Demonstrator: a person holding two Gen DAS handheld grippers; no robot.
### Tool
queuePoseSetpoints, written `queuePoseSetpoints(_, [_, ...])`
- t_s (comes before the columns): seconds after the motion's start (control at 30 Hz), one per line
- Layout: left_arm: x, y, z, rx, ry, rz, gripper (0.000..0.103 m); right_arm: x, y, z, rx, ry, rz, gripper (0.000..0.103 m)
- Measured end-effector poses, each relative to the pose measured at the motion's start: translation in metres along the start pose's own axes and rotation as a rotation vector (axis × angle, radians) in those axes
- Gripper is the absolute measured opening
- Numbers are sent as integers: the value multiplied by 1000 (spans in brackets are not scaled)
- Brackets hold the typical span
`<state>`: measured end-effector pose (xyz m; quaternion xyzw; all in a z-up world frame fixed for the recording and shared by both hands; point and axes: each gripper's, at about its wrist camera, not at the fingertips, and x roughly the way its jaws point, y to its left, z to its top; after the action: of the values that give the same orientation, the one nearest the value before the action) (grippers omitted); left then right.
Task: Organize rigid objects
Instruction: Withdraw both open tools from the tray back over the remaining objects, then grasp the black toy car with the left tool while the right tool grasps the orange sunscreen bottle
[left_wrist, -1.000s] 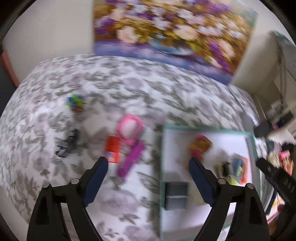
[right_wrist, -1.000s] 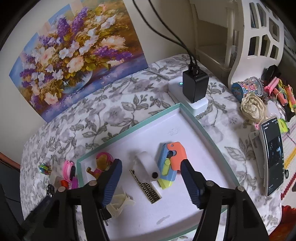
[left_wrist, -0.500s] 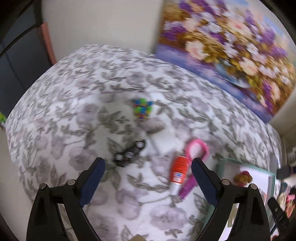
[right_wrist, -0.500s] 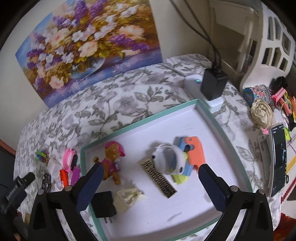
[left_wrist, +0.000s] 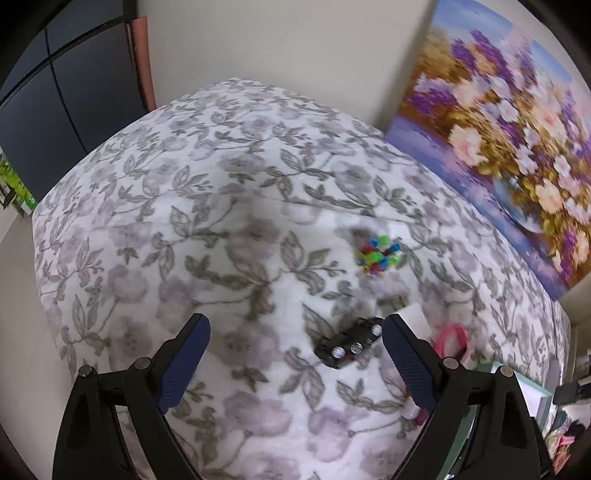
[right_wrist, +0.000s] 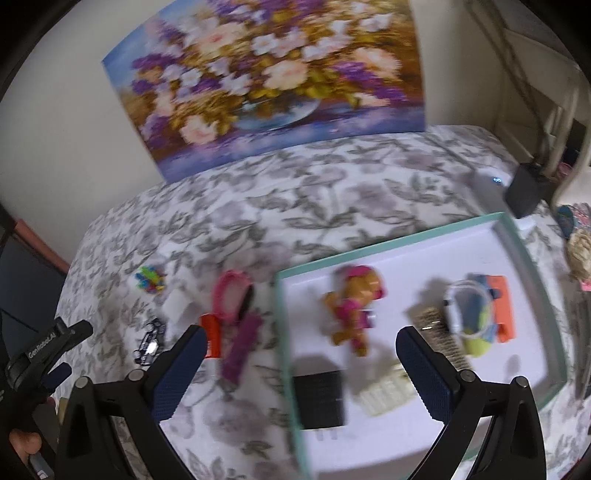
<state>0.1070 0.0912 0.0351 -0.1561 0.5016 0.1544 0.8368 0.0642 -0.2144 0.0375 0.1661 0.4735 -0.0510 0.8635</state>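
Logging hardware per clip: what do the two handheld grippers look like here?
Both match: the left gripper and right gripper have black angular plastic arms with silver pivot screws and dark blue, dimple-textured finger pads. Seen from the right wrist view, the left unit carries white lettering, blurred.

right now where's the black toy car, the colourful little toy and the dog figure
black toy car (left_wrist: 349, 343): left wrist view, on its roof between the wheels
colourful little toy (left_wrist: 378, 254): left wrist view, on the middle of the cluster
dog figure (right_wrist: 354, 306): right wrist view, on its body, inside the tray
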Motion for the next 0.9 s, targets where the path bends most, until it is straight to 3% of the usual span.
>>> queuePoseSetpoints(0.43, [43, -7, -1, 39, 120, -103, 94, 54, 78, -21, -148, 91, 43, 100])
queuePoseSetpoints(0.57, [55, -15, -4, 66, 143, -150, 94, 70, 87, -25, -187, 118, 34, 86])
queuePoseSetpoints(0.8, [76, -24, -10, 111, 170, -165, 93, 89, 93, -28, -195, 151, 59, 61])
queuePoseSetpoints(0.9, [83, -28, -12, 127, 183, -166, 82, 95, 97, -28, -198, 159, 63, 56])
